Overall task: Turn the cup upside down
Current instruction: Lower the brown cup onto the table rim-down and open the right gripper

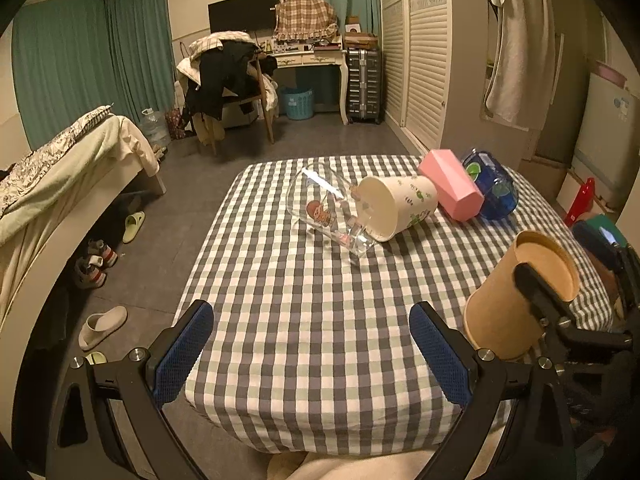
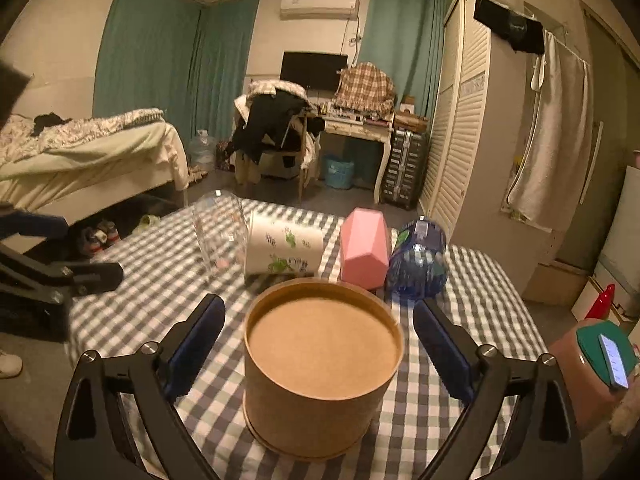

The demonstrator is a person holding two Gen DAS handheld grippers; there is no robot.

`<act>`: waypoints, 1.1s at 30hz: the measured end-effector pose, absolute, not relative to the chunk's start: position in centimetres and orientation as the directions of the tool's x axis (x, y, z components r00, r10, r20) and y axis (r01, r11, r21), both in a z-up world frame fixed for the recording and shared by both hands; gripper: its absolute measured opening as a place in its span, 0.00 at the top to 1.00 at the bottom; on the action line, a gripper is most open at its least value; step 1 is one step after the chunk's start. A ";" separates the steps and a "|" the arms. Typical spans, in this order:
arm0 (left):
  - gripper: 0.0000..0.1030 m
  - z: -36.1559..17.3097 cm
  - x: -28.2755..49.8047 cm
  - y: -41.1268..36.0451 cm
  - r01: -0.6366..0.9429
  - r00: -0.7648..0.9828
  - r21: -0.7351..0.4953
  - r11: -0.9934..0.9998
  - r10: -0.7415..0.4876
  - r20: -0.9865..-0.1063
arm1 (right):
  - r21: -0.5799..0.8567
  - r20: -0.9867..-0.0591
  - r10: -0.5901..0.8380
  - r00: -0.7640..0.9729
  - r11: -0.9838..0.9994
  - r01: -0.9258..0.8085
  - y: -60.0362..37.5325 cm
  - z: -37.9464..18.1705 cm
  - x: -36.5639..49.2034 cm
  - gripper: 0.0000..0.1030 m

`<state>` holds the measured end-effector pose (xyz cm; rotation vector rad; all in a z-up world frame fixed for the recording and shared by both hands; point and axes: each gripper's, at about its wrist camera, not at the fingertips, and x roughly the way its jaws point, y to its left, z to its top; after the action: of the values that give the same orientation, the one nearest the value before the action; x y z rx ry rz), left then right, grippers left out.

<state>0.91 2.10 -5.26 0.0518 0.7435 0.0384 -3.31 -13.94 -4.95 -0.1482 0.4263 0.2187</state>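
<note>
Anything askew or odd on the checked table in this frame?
Nothing spilled or broken. The brown paper cup stands upside down between the right gripper's open fingers. Behind it, the clear glass, white printed cup, pink cup and blue cup are all inverted.

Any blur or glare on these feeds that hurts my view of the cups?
Left wrist view: sharp, dim warm light, a glare streak on the glass cup. Right wrist view: slightly soft, glass cup faint and smeared; brown paper cup clear. Both bend straight lines.
</note>
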 end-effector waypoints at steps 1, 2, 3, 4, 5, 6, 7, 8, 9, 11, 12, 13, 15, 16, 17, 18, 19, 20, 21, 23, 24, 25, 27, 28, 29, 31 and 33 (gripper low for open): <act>0.02 -4.9 0.8 2.0 -0.019 0.740 0.058 0.998 0.053 -0.670 | -0.092 -0.412 0.182 0.893 0.967 -0.239 -14.2 -4.4 -3.7 0.07; 0.02 -4.5 0.6 2.0 -0.020 0.746 0.052 0.998 0.050 -0.664 | -0.087 -0.399 0.185 0.898 0.967 -0.238 -14.5 -3.7 -4.0 0.07; 0.02 -4.2 0.5 1.9 -0.022 0.751 0.048 0.999 0.048 -0.659 | -0.083 -0.387 0.187 0.903 0.968 -0.236 -14.7 -3.2 -4.3 0.07; 0.02 -3.8 0.4 1.7 -0.023 0.758 0.043 0.999 0.045 -0.651 | -0.081 -0.375 0.187 0.908 0.969 -0.233 -15.1 -2.4 -4.7 0.07; 0.02 -3.4 0.2 1.6 -0.022 0.764 0.039 0.999 0.041 -0.644 | -0.081 -0.368 0.183 0.911 0.970 -0.228 -15.4 -1.8 -4.9 0.07; 0.02 -3.0 0.1 1.4 -0.019 0.770 0.036 0.999 0.037 -0.637 | -0.077 -0.361 0.183 0.914 0.971 -0.225 -16.0 -0.9 -5.1 0.07; 0.02 -2.6 0.0 1.1 -0.022 0.773 0.037 0.999 0.040 -0.633 | -0.071 -0.356 0.185 0.916 0.972 -0.224 -16.5 -0.4 -5.3 0.07; 0.02 -2.3 -0.1 0.9 -0.024 0.778 0.037 0.999 0.042 -0.627 | -0.065 -0.352 0.180 0.919 0.974 -0.216 -17.0 0.2 -5.5 0.07; 0.02 -1.8 -0.3 0.7 -0.020 0.786 0.033 0.999 0.036 -0.618 | -0.057 -0.347 0.169 0.922 0.978 -0.201 -17.7 0.9 -5.7 0.06; 0.02 -0.9 -0.9 0.2 -0.010 0.803 0.018 1.000 0.019 -0.596 | -0.036 -0.340 0.156 0.928 0.983 -0.178 -19.1 2.3 -6.2 0.00; 0.02 -0.5 -1.2 -0.1 -0.006 0.811 0.011 1.000 0.011 -0.585 | -0.027 -0.341 0.145 0.929 0.986 -0.164 -19.7 3.0 -6.3 0.00; 0.02 -0.1 -1.4 -0.4 -0.002 0.819 0.002 1.000 0.003 -0.573 | -0.019 -0.342 0.137 0.930 0.988 -0.153 -20.4 3.6 -6.5 0.00; 0.02 0.5 -2.0 -0.9 0.005 0.831 -0.013 1.000 -0.012 -0.556 | -0.011 -0.351 0.122 0.928 0.991 -0.134 -21.4 4.5 -6.9 0.00; 0.02 0.7 -2.2 -1.1 0.011 0.837 -0.019 1.000 -0.020 -0.547 | -0.004 -0.351 0.113 0.929 0.993 -0.122 -22.0 5.0 -7.1 0.00; 0.00 0.9 -2.6 -1.4 0.015 0.844 -0.025 1.000 -0.026 -0.536 | 0.005 -0.352 0.105 0.930 0.994 -0.111 -22.6 5.4 -7.4 0.00; 0.00 1.0 -2.8 -1.6 0.015 0.850 -0.026 1.000 -0.027 -0.527 | 0.011 -0.357 0.103 0.928 0.994 -0.106 -22.9 5.5 -7.6 0.00; 0.00 1.2 -3.2 -1.8 0.015 0.857 -0.024 1.000 -0.025 -0.514 | 0.019 -0.365 0.101 0.925 0.995 -0.101 -23.2 5.6 -7.8 0.00; 0.00 1.2 -3.6 -2.0 0.015 0.866 -0.019 1.000 -0.023 -0.499 | 0.025 -0.378 0.100 0.920 0.995 -0.098 -23.6 5.5 -7.8 0.00; 0.00 1.2 -3.9 -2.2 0.015 0.872 -0.014 1.000 -0.020 -0.489 | 0.029 -0.388 0.098 0.916 0.995 -0.095 -23.9 5.5 -7.9 0.00; 0.00 1.1 -4.4 -2.5 0.010 0.879 -0.006 1.000 -0.011 -0.477 | 0.025 -0.394 0.093 0.914 0.996 -0.091 -24.1 5.1 -8.4 0.00; 0.00 1.0 -4.5 -2.6 0.010 0.880 -0.004 1.000 -0.011 -0.475 | 0.018 -0.396 0.087 0.914 0.996 -0.087 -24.2 4.8 -8.6 0.00; 0.00 0.8 -4.7 -2.8 0.014 0.882 -0.002 1.000 -0.013 -0.471 | 0.013 -0.399 0.083 0.913 0.996 -0.085 -24.2 4.4 -8.8 0.00; 0.00 0.4 -5.2 -2.9 0.014 0.885 0.000 1.000 -0.013 -0.465 | 0.015 -0.403 0.084 0.911 0.996 -0.085 -24.3 3.7 -8.9 0.00; 0.00 0.3 -5.3 -3.0 0.013 0.886 0.000 1.000 -0.012 -0.464 | 0.017 -0.407 0.083 0.910 0.996 -0.083 -24.3 3.2 -9.1 0.00; 0.00 0.0 -5.5 -3.1 0.013 0.886 -0.001 1.000 -0.012 -0.463 | 0.018 -0.410 0.081 0.909 0.997 -0.081 -24.3 2.8 -9.3 0.00; 0.00 -0.4 -5.8 -3.1 0.010 0.886 -0.001 1.000 -0.009 -0.463 | 0.016 -0.415 0.076 0.907 0.997 -0.076 -24.3 1.9 -9.6 0.00; 0.00 -0.8 -6.1 -3.2 0.011 0.883 -0.003 1.000 -0.011 -0.468 | 0.015 -0.425 0.072 0.903 0.997 -0.072 -24.2 1.2 -9.7 0.00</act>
<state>-6.06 -3.15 -0.82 -0.0005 0.4874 -0.0117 -9.74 -24.22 1.19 -0.0012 0.4390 0.0743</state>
